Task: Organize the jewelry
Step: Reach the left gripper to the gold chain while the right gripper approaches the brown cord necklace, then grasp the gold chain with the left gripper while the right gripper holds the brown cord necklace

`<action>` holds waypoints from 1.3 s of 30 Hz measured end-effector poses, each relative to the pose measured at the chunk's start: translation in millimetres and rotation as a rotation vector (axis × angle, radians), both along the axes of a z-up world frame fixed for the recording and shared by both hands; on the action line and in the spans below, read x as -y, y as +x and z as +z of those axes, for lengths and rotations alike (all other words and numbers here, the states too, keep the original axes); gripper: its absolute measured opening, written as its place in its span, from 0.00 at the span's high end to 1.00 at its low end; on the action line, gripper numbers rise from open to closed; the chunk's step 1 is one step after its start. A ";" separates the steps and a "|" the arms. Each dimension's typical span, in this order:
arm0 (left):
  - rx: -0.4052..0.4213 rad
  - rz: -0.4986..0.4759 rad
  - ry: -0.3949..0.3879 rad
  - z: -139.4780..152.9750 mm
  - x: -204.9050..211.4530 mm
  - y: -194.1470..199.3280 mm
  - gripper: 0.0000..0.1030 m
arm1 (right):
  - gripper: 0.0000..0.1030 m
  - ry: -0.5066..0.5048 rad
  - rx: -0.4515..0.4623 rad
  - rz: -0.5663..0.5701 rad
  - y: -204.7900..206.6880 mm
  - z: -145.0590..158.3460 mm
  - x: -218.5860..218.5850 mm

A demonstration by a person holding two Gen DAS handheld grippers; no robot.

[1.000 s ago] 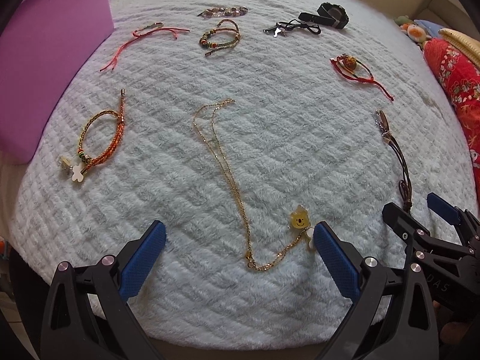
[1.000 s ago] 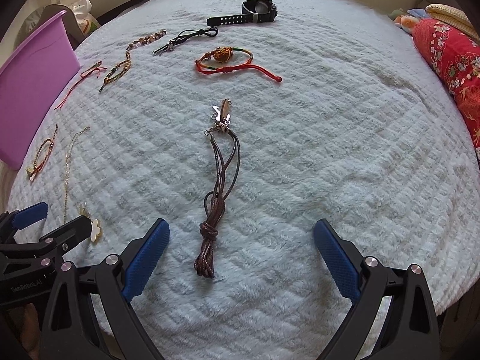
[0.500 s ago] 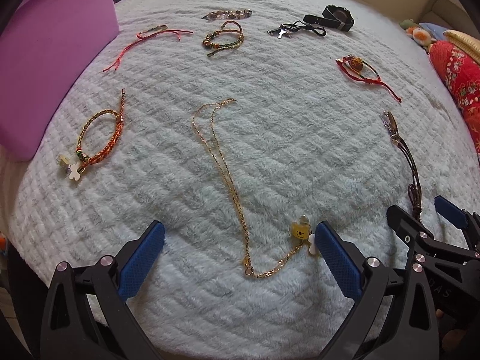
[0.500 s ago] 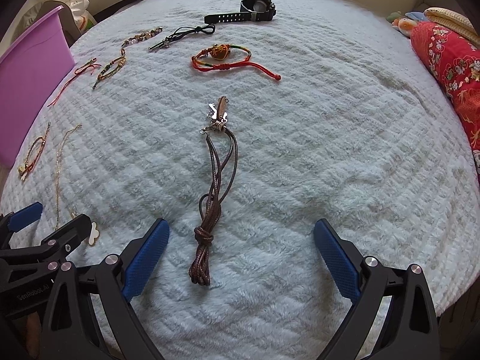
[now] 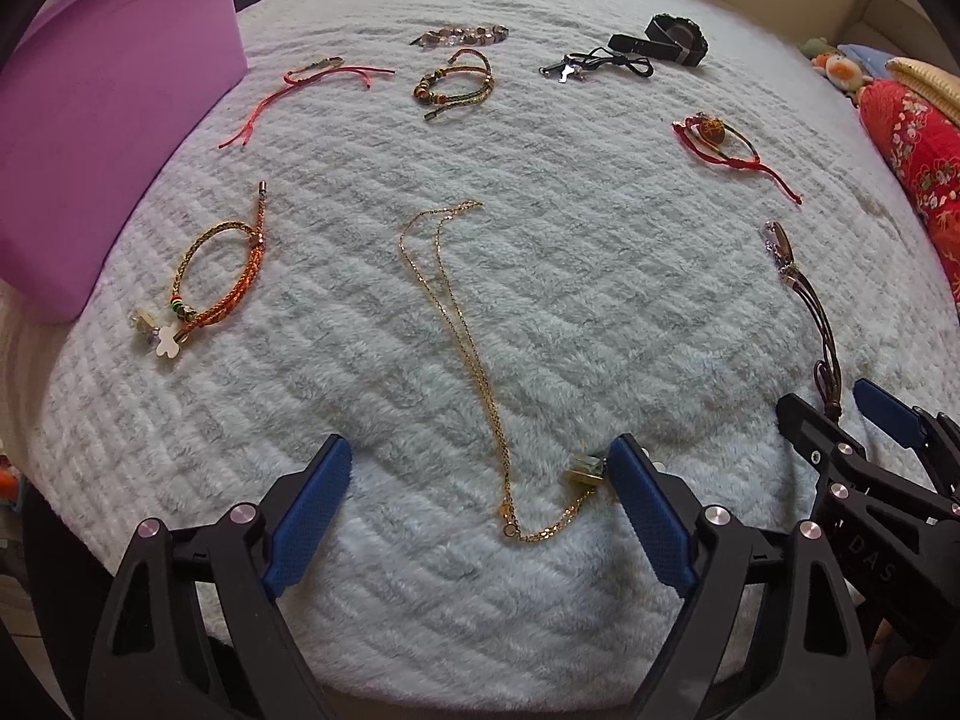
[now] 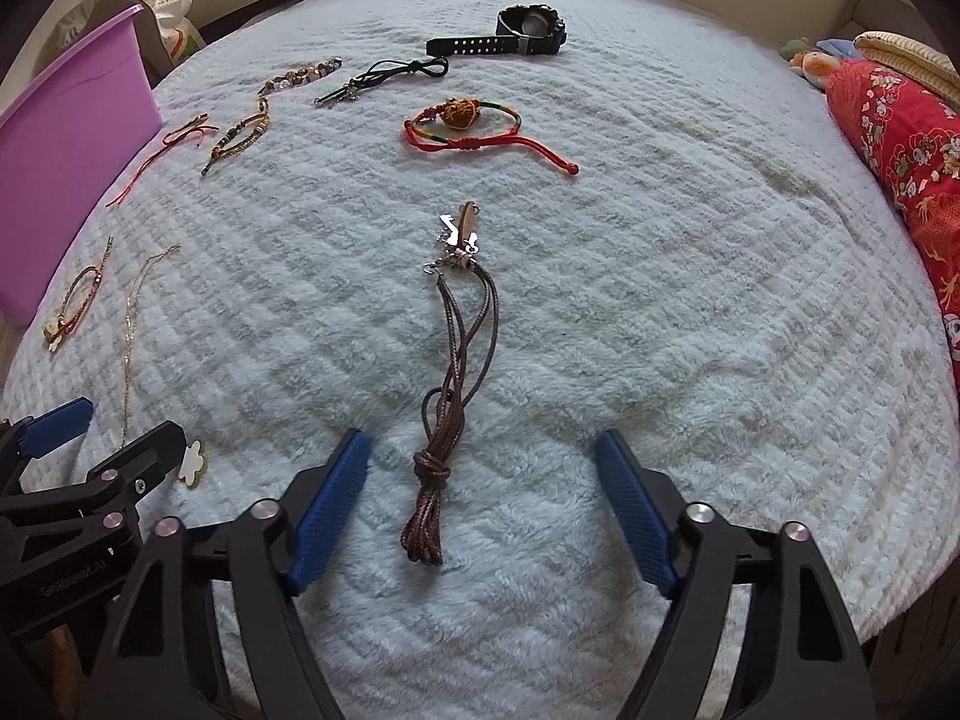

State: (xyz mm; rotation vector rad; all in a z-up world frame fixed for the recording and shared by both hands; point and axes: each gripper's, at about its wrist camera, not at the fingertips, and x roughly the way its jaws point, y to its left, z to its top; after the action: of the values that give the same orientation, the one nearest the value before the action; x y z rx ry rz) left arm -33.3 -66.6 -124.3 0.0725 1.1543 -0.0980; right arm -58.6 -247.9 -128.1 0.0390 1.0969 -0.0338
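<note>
A gold chain necklace (image 5: 462,324) with a yellow bear pendant (image 5: 581,468) lies on the pale blue blanket (image 5: 540,210). My left gripper (image 5: 480,498) is open; the chain's near loop lies between its fingers and the pendant touches the right pad (image 5: 645,516). A brown cord necklace (image 6: 456,378) with a metal clasp lies before my right gripper (image 6: 483,498), which is open with the knotted end between its fingers. The right gripper shows in the left view (image 5: 840,438); the left gripper shows in the right view (image 6: 102,438).
A purple bin (image 5: 102,120) stands at the left. Further out lie an orange braided bracelet (image 5: 210,276), a red string (image 5: 300,90), a beaded bracelet (image 5: 453,84), a red-cord charm bracelet (image 6: 468,123), a black cord (image 6: 384,75) and a black watch (image 6: 516,33). A red cushion (image 6: 900,138) is right.
Both grippers have moved forward and lower over the blanket. The gold chain's loop and the brown cord's knot now lie further in between the open fingers.
</note>
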 end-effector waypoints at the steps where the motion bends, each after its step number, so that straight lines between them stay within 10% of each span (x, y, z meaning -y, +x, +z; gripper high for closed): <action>1: 0.002 -0.003 0.003 1.3 0.5 -0.4 0.22 | 0.43 -0.008 0.003 0.008 0.0 0.8 -2.9; 14: 0.030 -0.042 -0.033 12.0 4.4 -6.2 0.64 | 0.90 -0.024 0.011 0.055 -1.7 6.9 -16.2; 22: 0.061 -0.092 -0.047 19.0 4.0 -5.3 0.98 | 0.91 0.025 0.024 0.026 -6.0 17.3 -12.0; 39: 0.069 -0.143 -0.079 42.2 -25.0 4.9 0.99 | 0.91 0.044 0.064 -0.015 -9.9 46.7 -16.6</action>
State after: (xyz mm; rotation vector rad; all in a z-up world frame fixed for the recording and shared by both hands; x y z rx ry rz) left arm -28.3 -41.6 -82.2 0.0876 1.0740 -0.2657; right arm -68.6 -231.3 -81.4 0.0873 1.0337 -0.0213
